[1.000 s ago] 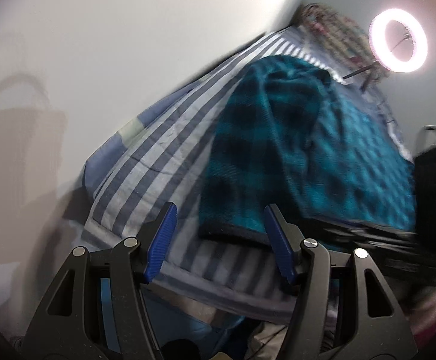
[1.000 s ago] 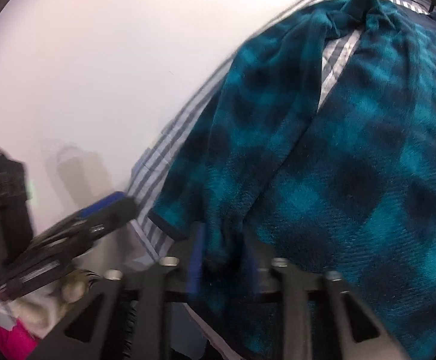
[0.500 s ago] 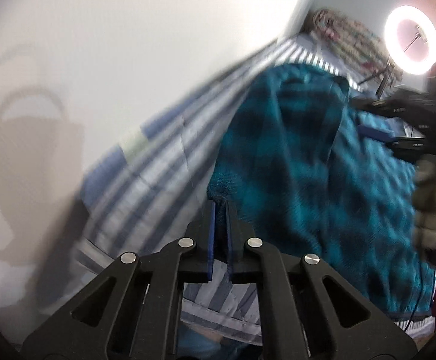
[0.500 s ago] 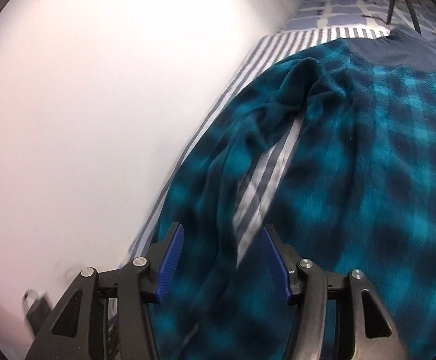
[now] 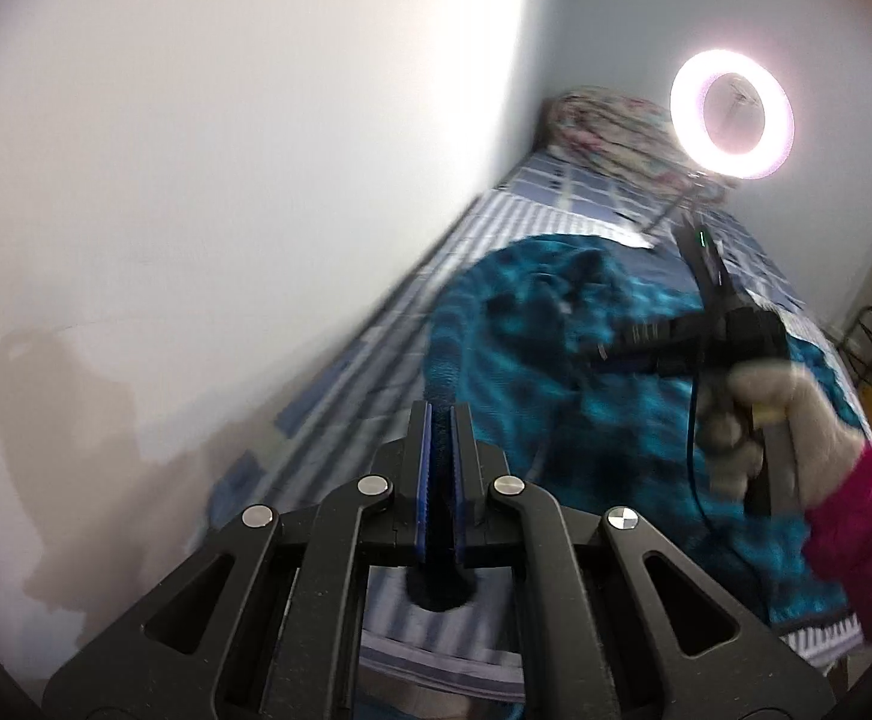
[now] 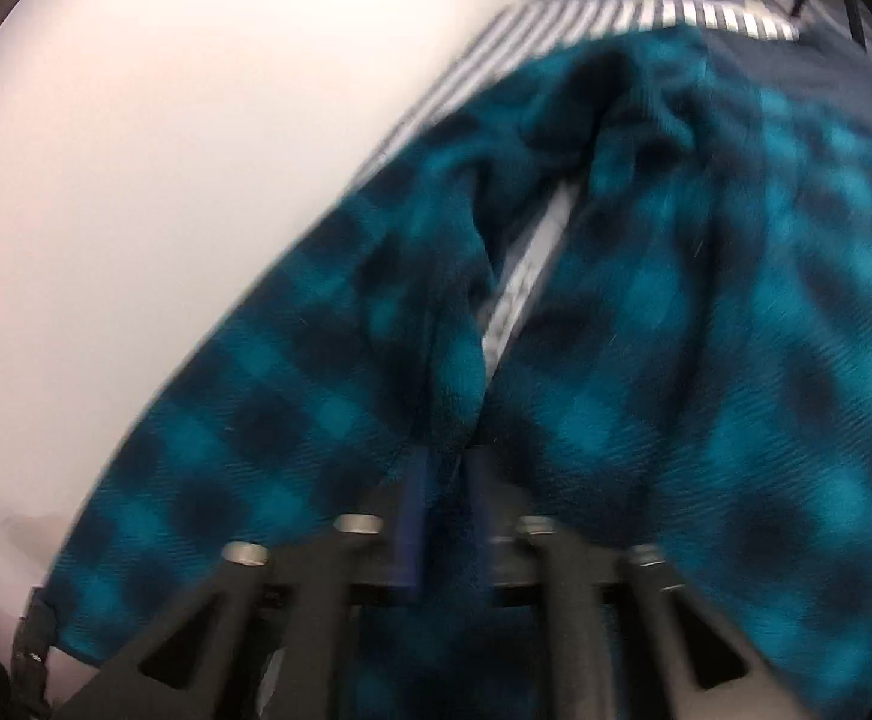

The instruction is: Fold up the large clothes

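Observation:
A teal and black checked fleece garment [image 5: 556, 372] lies on a striped bed. My left gripper [image 5: 441, 420] is shut on the garment's near edge and lifts it. In the right wrist view the garment [image 6: 706, 300] fills the frame. My right gripper [image 6: 445, 468] is shut on a fold of it, where a sleeve [image 6: 328, 372] meets the body. The right gripper also shows in the left wrist view [image 5: 610, 354], held by a gloved hand over the middle of the garment.
The bed sheet [image 5: 340, 396] with grey and white stripes runs along a white wall [image 5: 196, 180] on the left. A lit ring light [image 5: 731, 114] stands at the far end, beside a floral bundle [image 5: 610, 126].
My left gripper closed on the garment's edge and lifted it. My right gripper let go, moved up the garment open, then closed on a fold.

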`<state>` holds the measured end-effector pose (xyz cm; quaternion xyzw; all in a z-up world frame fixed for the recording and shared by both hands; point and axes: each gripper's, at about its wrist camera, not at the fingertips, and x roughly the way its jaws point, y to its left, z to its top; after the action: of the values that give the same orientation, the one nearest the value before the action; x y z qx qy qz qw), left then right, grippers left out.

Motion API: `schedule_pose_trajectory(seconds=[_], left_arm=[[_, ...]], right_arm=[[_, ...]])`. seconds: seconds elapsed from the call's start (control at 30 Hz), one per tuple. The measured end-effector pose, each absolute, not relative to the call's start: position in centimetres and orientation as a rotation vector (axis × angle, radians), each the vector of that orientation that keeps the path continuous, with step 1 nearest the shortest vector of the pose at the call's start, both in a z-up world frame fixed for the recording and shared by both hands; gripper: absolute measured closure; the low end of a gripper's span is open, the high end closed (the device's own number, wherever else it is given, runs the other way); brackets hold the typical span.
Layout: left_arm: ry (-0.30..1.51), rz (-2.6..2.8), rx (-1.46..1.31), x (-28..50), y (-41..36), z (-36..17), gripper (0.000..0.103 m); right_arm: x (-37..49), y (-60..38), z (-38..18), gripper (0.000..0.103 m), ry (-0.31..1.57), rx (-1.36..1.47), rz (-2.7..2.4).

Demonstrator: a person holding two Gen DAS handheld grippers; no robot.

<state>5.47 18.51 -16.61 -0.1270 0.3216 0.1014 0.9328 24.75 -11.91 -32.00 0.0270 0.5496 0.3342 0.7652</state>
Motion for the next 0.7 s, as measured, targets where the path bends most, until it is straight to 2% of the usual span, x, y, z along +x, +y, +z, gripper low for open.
schedule_pose_trajectory(seconds=[0.03, 0.13, 0.2, 0.27, 0.4, 0.7], left_arm=[[0.656, 0.194, -0.255, 5.5, 18.2, -16.6, 0.100], [0.659, 0.136, -0.243, 5.3, 16.7, -16.6, 0.100], [0.670, 0.097, -0.220, 5.4, 15.5, -16.7, 0.100], [0.682, 0.071, -0.200, 5.5, 14.4, -17.0, 0.100], [0.702, 0.031, -0.175, 5.3, 12.8, -17.4, 0.100], [0.731, 0.016, -0.175, 5.7, 12.8, -18.1, 0.100]], right_arm=[[24.7, -12.2, -30.8, 0.060, 1.166, 0.052, 0.730], [25.4, -12.4, -27.2, 0.059, 1.106, 0.049, 0.751], [25.9, -11.5, -25.4, 0.054, 1.085, 0.036, 0.746], [26.7, -10.2, -24.6, 0.036, 1.082, 0.022, 0.752], [29.0, -7.0, -24.1, 0.036, 1.093, 0.009, 0.735], [33.7, -2.2, -27.0, 0.042, 1.158, -0.029, 0.655]])
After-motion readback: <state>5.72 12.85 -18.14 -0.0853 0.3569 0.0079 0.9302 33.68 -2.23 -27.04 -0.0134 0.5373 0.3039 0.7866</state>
